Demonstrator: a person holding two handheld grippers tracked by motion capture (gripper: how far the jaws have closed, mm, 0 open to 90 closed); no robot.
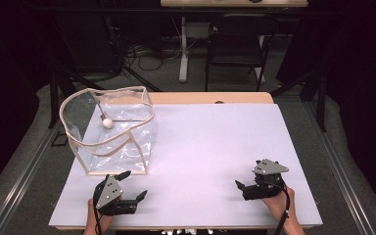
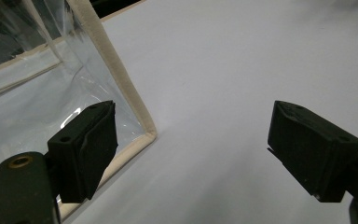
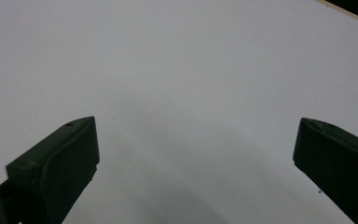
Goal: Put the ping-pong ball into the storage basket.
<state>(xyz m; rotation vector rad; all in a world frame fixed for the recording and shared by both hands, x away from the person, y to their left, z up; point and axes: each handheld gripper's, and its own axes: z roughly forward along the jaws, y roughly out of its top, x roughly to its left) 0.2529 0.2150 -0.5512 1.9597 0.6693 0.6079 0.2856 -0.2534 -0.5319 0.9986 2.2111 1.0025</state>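
Likely light, floppy clear bag [image 1: 108, 128]; grab stiff cream rim. Left gripper [image 1: 133, 186] beside bag, right gripper [image 1: 241, 186] well apart, both wide.

One clear plastic bag with cream trim [image 1: 108, 131] stands on the table, and one small white ball [image 1: 107, 123] on a thin cord hangs inside it. Two handheld grippers are present: the left gripper [image 1: 134, 185] and the right gripper [image 1: 241, 185], each with two black jaws spread apart. One white table surface [image 1: 210, 147] lies under them. One dark folding chair [image 1: 237, 41] stands beyond it.
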